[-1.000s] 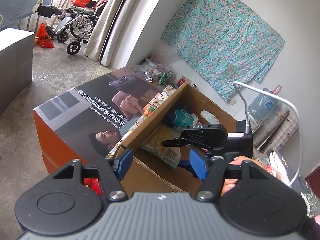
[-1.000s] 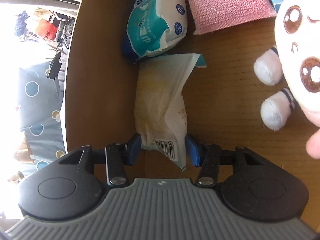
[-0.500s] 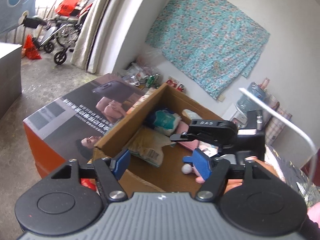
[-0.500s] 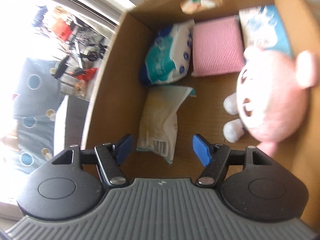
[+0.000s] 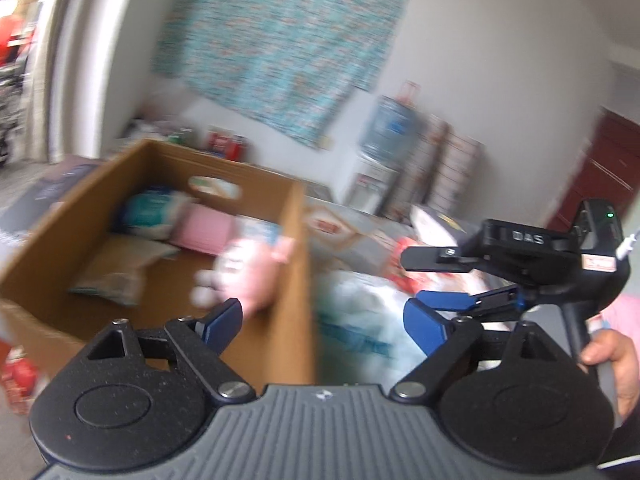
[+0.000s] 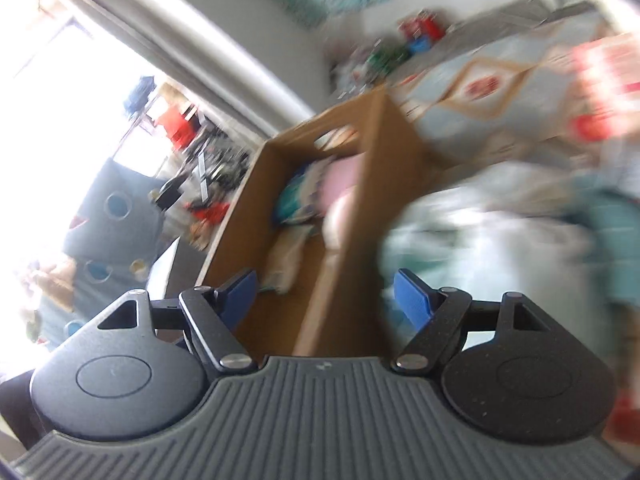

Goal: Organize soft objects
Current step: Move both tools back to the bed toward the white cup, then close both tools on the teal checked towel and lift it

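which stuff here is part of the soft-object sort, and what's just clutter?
Job:
cardboard box
pink plush toy
pink cloth
teal wipes pack
beige packet
white and teal bag beside the box

Clutter:
floral wall cloth
water jug
red door

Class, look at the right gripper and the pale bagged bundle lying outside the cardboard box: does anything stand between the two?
Nothing visible does. The right gripper is open and empty, its jaws having just been opening. The bagged bundle lies ahead to the right, beside the cardboard box, whose near wall stands left of that path. Motion blur hides small things.
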The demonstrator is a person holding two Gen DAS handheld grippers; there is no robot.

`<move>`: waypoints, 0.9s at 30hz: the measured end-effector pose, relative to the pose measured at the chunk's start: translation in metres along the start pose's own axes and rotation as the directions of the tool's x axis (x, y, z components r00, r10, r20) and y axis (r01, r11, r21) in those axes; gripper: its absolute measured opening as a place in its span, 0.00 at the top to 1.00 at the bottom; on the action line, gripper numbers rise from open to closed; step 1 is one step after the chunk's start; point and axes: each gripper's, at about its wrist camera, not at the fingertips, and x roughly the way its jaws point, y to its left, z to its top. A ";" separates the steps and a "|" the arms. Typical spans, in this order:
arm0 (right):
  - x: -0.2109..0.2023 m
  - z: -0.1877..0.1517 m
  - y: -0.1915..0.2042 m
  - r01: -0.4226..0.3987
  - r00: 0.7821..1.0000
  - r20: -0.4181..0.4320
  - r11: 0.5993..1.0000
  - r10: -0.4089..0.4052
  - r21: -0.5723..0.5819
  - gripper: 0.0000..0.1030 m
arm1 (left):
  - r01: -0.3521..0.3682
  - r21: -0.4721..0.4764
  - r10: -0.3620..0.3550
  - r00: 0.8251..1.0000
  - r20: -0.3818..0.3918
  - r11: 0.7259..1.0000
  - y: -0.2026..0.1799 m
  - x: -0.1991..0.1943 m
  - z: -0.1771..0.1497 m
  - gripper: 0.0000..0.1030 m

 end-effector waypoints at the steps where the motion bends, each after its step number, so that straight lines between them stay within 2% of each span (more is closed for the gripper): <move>1: -0.019 -0.002 -0.011 0.023 0.999 0.027 1.000 -0.023 0.000 0.27 | 0.027 0.015 -0.027 1.000 -0.013 1.000 -0.011 0.008 -0.001 0.14; 5: -0.073 -0.010 -0.057 0.132 0.985 0.118 0.991 -0.129 -0.016 0.27 | 0.126 0.031 -0.122 0.988 -0.094 0.992 -0.049 0.047 -0.004 0.14; 7: -0.088 -0.012 -0.079 0.176 0.977 0.126 0.984 -0.173 -0.010 0.27 | 0.166 0.032 -0.161 0.977 -0.139 0.986 -0.066 0.070 -0.001 0.15; 9: -0.088 -0.018 -0.099 0.213 0.970 0.123 0.977 -0.209 -0.021 0.27 | 0.209 0.034 -0.199 0.962 -0.186 0.977 -0.082 0.094 0.003 0.17; 13: -0.069 -0.027 -0.128 0.287 0.955 0.093 0.956 -0.281 -0.063 0.27 | 0.266 -0.001 -0.254 0.919 -0.300 0.964 -0.109 0.148 0.014 0.25; 15: -0.057 -0.026 -0.137 0.301 0.952 0.078 0.950 -0.294 -0.088 0.28 | 0.252 0.000 -0.236 0.905 -0.354 0.968 -0.121 0.174 0.016 0.31; 18: -0.042 -0.023 -0.144 0.305 0.952 0.061 0.941 -0.299 -0.147 0.30 | 0.208 0.039 -0.172 0.889 -0.425 0.977 -0.140 0.214 0.015 0.39; 22: -0.021 -0.015 -0.146 0.317 0.948 0.046 0.920 -0.315 -0.233 0.33 | 0.156 0.063 -0.103 0.852 -0.514 0.986 -0.146 0.264 0.010 0.49; 27: 0.005 -0.005 -0.157 0.334 0.940 0.026 0.905 -0.339 -0.265 0.39 | 0.115 0.073 -0.051 0.813 -0.579 0.991 -0.141 0.299 0.006 0.63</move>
